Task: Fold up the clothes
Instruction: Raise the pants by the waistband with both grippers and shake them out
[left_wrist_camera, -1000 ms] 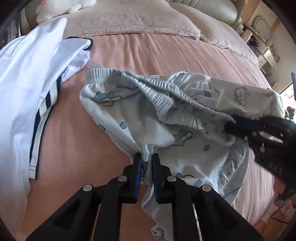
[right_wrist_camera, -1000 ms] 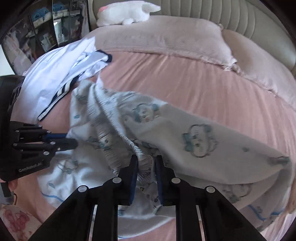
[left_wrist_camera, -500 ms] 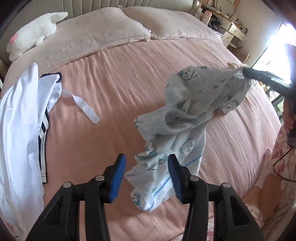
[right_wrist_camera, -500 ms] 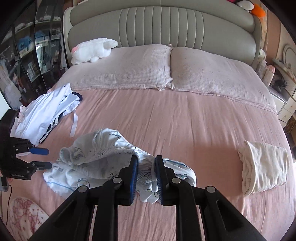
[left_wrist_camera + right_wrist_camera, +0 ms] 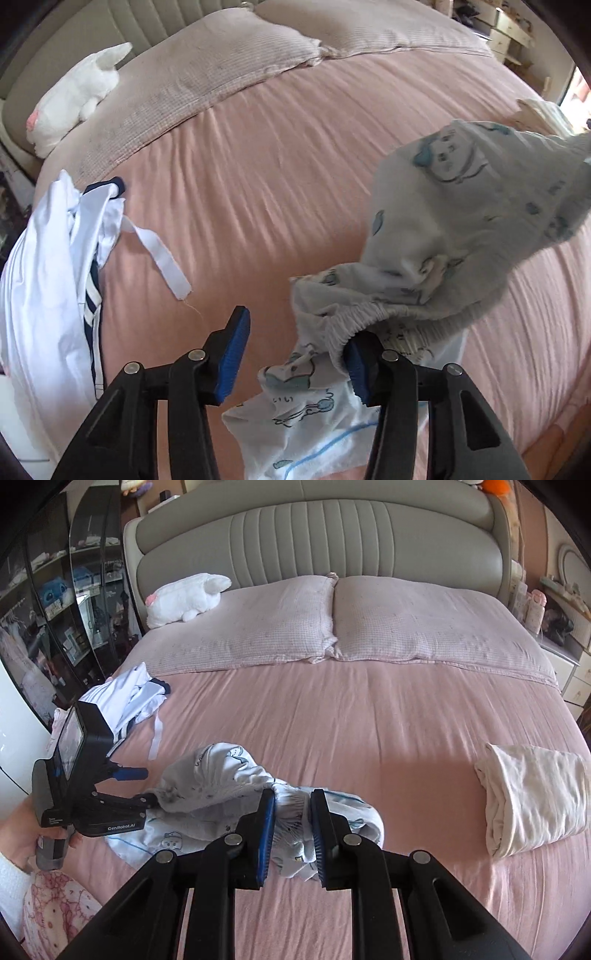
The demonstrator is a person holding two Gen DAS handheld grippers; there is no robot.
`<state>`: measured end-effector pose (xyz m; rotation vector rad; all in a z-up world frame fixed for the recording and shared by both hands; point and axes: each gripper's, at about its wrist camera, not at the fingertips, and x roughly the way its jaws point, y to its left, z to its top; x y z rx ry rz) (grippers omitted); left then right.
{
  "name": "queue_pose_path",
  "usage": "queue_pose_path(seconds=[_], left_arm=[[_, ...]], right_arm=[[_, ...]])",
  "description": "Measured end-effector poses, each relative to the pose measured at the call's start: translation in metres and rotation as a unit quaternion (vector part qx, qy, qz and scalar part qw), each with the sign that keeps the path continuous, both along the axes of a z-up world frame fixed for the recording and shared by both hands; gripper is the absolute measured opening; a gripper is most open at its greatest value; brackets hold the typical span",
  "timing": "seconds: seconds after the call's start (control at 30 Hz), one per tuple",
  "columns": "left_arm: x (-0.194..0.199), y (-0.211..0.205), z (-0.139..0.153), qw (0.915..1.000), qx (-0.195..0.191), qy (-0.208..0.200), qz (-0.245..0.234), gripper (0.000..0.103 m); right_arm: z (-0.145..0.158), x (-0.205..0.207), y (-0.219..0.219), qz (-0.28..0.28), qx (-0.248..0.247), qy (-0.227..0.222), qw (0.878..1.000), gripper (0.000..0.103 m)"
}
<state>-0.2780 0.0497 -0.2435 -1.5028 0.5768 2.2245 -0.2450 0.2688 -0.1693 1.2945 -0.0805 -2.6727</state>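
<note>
The left tongs (image 5: 295,354) stand spread wide, gripping nothing. A second ago they were clenched on a fold of the printed pyjama trousers (image 5: 229,775); half a second ago they had already let go. Now the elastic waistband (image 5: 354,325) drapes over the right-hand finger (image 5: 356,369) of the left tongs, resting there rather than pinched.

The right tongs (image 5: 291,834) hold a bunch of the same trousers between their blue pads, with the jaws a little wider apart than half a second ago. Cloth still fills the gap, so I judge the hold kept, though looser.

A second ago the trousers lay spread fairly flat on the pink bed (image 5: 369,720). They are now bunched and partly lifted, hanging from the right tongs across towards the left, the lower hem trailing on the sheet near the bed's front edge.

Judgement: the garment is in re-grip, not in fold. No crease line is laid, and the left tongs appear placed to take the waistband.

Elsewhere, a white garment with navy stripes (image 5: 133,698) lies loose at the left of the bed, and a cream piece (image 5: 532,797) lies folded at the right.
</note>
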Motion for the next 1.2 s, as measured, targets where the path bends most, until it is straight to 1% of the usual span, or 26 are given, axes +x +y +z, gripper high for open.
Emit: queue_pose_path(seconds=[0.07, 0.1, 0.13, 0.17, 0.23, 0.27, 0.3, 0.4, 0.47, 0.5, 0.53, 0.57, 0.6, 0.63, 0.67, 0.73, 0.8, 0.9, 0.97, 1.03, 1.1, 1.13, 1.2], left_arm=[[-0.002, 0.003, -0.002, 0.9996, 0.029, -0.003, 0.003, 0.044], [-0.002, 0.004, -0.002, 0.9990, 0.044, -0.005, 0.003, 0.032], [-0.002, 0.005, -0.002, 0.9989, 0.046, 0.006, 0.005, 0.010], [-0.001, 0.007, -0.002, 0.9989, 0.043, 0.020, 0.007, 0.007], [0.002, 0.004, 0.009, 0.9968, 0.053, 0.056, 0.018, 0.005], [0.003, 0.000, 0.022, 0.9947, 0.067, 0.072, 0.028, 0.005], [0.005, -0.005, 0.036, 0.9919, 0.082, 0.088, 0.039, 0.005], [0.014, -0.019, 0.092, 0.9805, 0.131, 0.135, 0.056, 0.005], [0.023, -0.022, 0.125, 0.9746, 0.155, 0.153, 0.053, 0.005], [0.028, -0.023, 0.140, 0.9714, 0.166, 0.162, 0.051, 0.005], [0.033, -0.021, 0.151, 0.9690, 0.170, 0.173, 0.048, 0.005], [0.037, -0.019, 0.160, 0.9668, 0.172, 0.184, 0.044, 0.005], [0.044, -0.018, 0.168, 0.9647, 0.176, 0.192, 0.040, 0.005], [0.050, -0.018, 0.174, 0.9626, 0.178, 0.200, 0.041, 0.004], [0.055, -0.020, 0.179, 0.9609, 0.182, 0.204, 0.042, 0.004], [0.067, -0.021, 0.186, 0.9587, 0.187, 0.210, 0.045, 0.004], [0.076, -0.022, 0.188, 0.9573, 0.191, 0.212, 0.050, 0.004], [0.086, -0.023, 0.194, 0.9528, 0.209, 0.212, 0.060, 0.004], [0.094, -0.021, 0.203, 0.9487, 0.216, 0.222, 0.065, 0.004], [0.099, -0.023, 0.207, 0.9486, 0.215, 0.222, 0.066, 0.004], [0.104, -0.025, 0.210, 0.9491, 0.214, 0.221, 0.067, 0.004], [0.107, -0.027, 0.211, 0.9493, 0.213, 0.221, 0.067, 0.004], [0.112, -0.029, 0.214, 0.9498, 0.211, 0.220, 0.068, 0.004]], right_arm=[[-0.006, -0.005, 0.006, -0.003, 0.001, -0.012, 1.000, 0.017], [-0.011, -0.007, 0.007, 0.000, -0.009, -0.023, 1.000, 0.017], [-0.015, -0.010, 0.008, 0.004, -0.020, -0.035, 0.999, 0.018], [-0.020, -0.012, 0.009, 0.009, -0.036, -0.048, 0.998, 0.019], [-0.033, -0.017, 0.008, 0.013, -0.049, -0.077, 0.996, 0.019], [-0.040, -0.020, 0.007, 0.012, -0.052, -0.091, 0.994, 0.019], [-0.048, -0.022, 0.007, 0.012, -0.054, -0.105, 0.993, 0.020], [-0.062, -0.024, 0.012, 0.004, -0.107, -0.147, 0.983, 0.020], [-0.061, -0.021, 0.008, 0.019, -0.140, -0.155, 0.978, 0.020], [-0.058, -0.019, 0.001, 0.034, -0.143, -0.155, 0.977, 0.021], [-0.055, -0.017, -0.007, 0.047, -0.135, -0.150, 0.978, 0.022], [-0.053, -0.014, -0.016, 0.060, -0.126, -0.145, 0.979, 0.027], [-0.053, -0.011, -0.024, 0.068, -0.111, -0.143, 0.981, 0.035], [-0.055, -0.009, -0.030, 0.066, -0.096, -0.144, 0.983, 0.040], [-0.060, -0.007, -0.035, 0.069, -0.100, -0.156, 0.980, 0.050], [-0.069, -0.003, -0.044, 0.073, -0.108, -0.179, 0.975, 0.051], [-0.066, 0.007, -0.051, 0.088, -0.141, -0.187, 0.968, 0.051], [-0.045, 0.022, -0.067, 0.115, -0.146, -0.151, 0.971, 0.051], [-0.038, 0.029, -0.078, 0.093, -0.102, -0.125, 0.982, 0.051], [-0.044, 0.033, -0.088, 0.080, -0.072, -0.125, 0.986, 0.051], [-0.057, 0.039, -0.096, 0.072, -0.049, -0.140, 0.986, 0.051], [-0.061, 0.043, -0.096, 0.060, -0.050, -0.138, 0.987, 0.051], [-0.055, 0.049, -0.087, 0.038, -0.064, -0.114, 0.991, 0.050]])
